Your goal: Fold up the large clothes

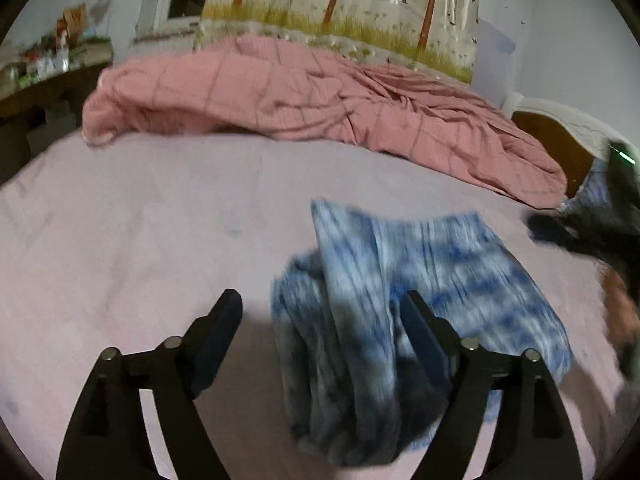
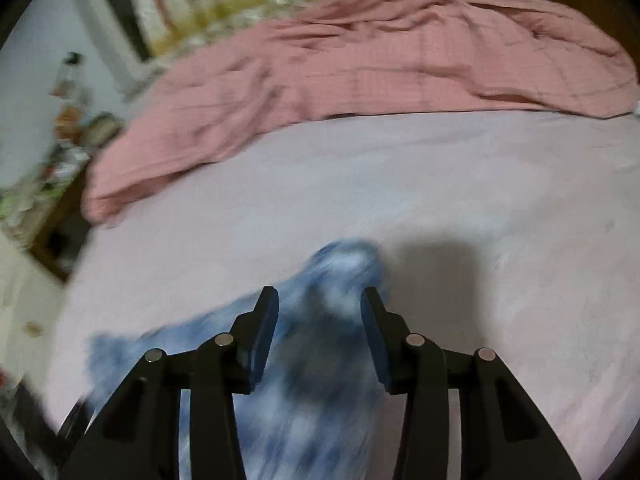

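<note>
A blue and white tie-dye garment (image 1: 420,264) lies bunched in folds on the pale pink bed sheet (image 1: 160,220). In the left wrist view my left gripper (image 1: 320,296) hangs over its left part with the jaws wide open. The cloth shows between the fingers, nearer the right one, and no pad presses on it. In the right wrist view the same garment (image 2: 304,400) is blurred and runs between the fingers of my right gripper (image 2: 320,292). Those jaws stand apart, with a bunched end of the cloth rising just past the tips.
A crumpled pink quilt (image 1: 300,92) (image 2: 360,64) lies across the far half of the bed. Behind it hangs a curtain with printed trees (image 1: 340,4). A cluttered side table (image 1: 48,68) stands at far left and a wooden headboard (image 1: 560,140) at right.
</note>
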